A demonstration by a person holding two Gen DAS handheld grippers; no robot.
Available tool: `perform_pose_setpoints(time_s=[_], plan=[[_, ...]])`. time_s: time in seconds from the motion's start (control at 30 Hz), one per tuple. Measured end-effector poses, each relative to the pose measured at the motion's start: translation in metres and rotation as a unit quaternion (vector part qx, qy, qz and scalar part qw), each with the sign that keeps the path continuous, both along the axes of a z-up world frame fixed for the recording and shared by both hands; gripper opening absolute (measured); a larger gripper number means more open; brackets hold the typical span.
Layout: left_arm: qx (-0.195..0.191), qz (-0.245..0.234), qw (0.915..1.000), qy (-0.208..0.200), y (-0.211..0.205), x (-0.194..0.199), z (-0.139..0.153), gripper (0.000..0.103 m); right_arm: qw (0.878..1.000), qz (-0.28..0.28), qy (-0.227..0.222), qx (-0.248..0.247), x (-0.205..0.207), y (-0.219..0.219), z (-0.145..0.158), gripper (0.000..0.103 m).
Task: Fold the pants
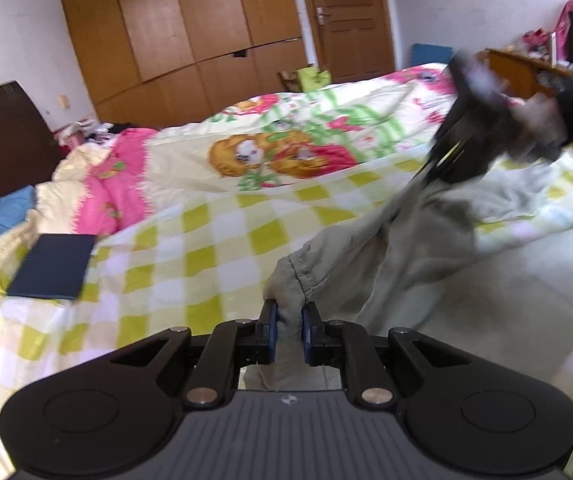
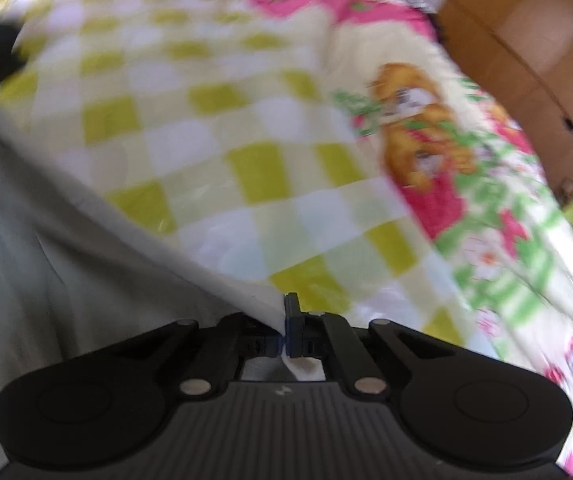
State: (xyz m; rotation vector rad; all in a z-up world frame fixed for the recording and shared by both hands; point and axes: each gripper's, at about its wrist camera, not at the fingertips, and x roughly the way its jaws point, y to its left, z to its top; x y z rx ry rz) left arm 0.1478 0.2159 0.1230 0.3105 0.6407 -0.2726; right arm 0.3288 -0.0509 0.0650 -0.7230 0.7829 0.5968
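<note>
Grey-beige pants (image 1: 406, 256) hang stretched between my two grippers above the bed. My left gripper (image 1: 288, 326) is shut on a bunched corner of the pants. My right gripper (image 2: 284, 320) is shut on another edge of the pants (image 2: 66, 240), whose cloth fills the left of the right wrist view. The right gripper also shows in the left wrist view (image 1: 470, 136), blurred, held in a hand at the upper right, with the pants running down from it.
The bed carries a yellow-and-white checked quilt (image 1: 190, 256) with a pink cartoon print. A dark flat book or tablet (image 1: 52, 266) lies on its left side. A wooden wardrobe (image 1: 190, 24) and door stand behind. A cluttered dresser (image 1: 526, 64) stands at the right.
</note>
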Motion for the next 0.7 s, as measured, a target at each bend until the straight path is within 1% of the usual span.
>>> perform_pose_setpoints(time_s=[0.03,0.1,0.17,0.23,0.3,0.37,0.4,0.43,0.5,0.57,0.67,0.7], plan=[[0.004,0.007,0.9999,-0.009,0.002,0.006,-0.001,0.028,1.0,-0.009,-0.015,0.014,-0.005,-0.004,0.018,0.001],[0.001,0.019,0.9994,-0.029,0.006,0.015,-0.001,0.028,0.998,-0.023,-0.044,0.036,-0.02,-0.011,0.054,0.001],[-0.015,0.029,0.9984,-0.046,0.01,0.02,0.003,0.028,0.996,-0.027,-0.078,0.04,-0.043,-0.014,0.083,0.001],[-0.016,0.034,0.9974,-0.062,0.011,0.016,0.005,0.028,0.994,-0.022,-0.098,0.035,-0.074,-0.013,0.099,0.001],[-0.016,0.03,0.9969,-0.071,0.012,0.002,0.006,0.028,0.994,-0.019,-0.101,0.032,-0.109,-0.015,0.1,0.001],[-0.02,0.021,0.9974,-0.066,0.012,-0.018,0.001,0.028,0.995,-0.006,-0.101,0.011,-0.142,-0.015,0.085,0.001],[-0.016,0.014,0.9981,-0.058,0.011,-0.031,-0.007,0.028,0.995,-0.001,-0.095,-0.002,-0.156,-0.014,0.073,0.001],[-0.011,0.008,0.9988,-0.047,0.009,-0.043,-0.016,0.028,0.997,0.0,-0.077,-0.006,-0.169,-0.013,0.059,0.001],[0.002,0.001,0.9999,-0.017,0.005,-0.066,-0.04,0.028,1.0,0.001,-0.023,-0.004,-0.192,-0.012,0.026,0.001],[0.006,0.003,0.9999,0.016,0.006,-0.083,-0.065,0.028,1.0,0.001,0.018,-0.006,-0.215,-0.009,-0.007,0.001],[0.014,0.017,0.9989,0.042,0.007,-0.098,-0.097,0.028,0.998,-0.019,0.058,-0.004,-0.229,-0.008,-0.05,0.001],[0.015,0.02,0.9986,0.046,0.007,-0.102,-0.104,0.028,0.998,-0.024,0.061,-0.006,-0.23,-0.007,-0.06,0.001]])
